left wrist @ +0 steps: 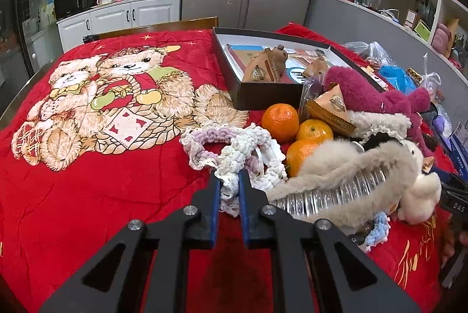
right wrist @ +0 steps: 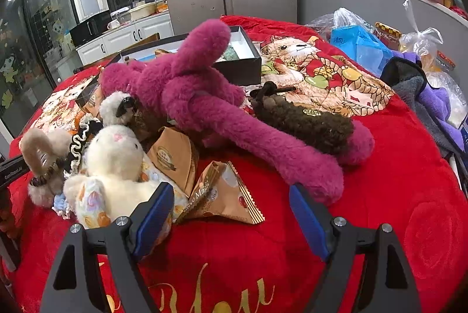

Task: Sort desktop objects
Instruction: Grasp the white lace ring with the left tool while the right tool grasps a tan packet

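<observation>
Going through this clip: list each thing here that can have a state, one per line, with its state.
left gripper: shut on the white crocheted scrunchie
right gripper: open, holding nothing
black box: lid off, snack packets inside
pink plush toy: lying on the red cloth
three oranges: whole, bunched together by the box
clear ribbed bottle: lying on its side under the beige fur band

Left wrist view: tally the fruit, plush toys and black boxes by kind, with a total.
Oranges: 3
Plush toys: 2, magenta plush and white plush
Black box: 1
Total: 6
</observation>
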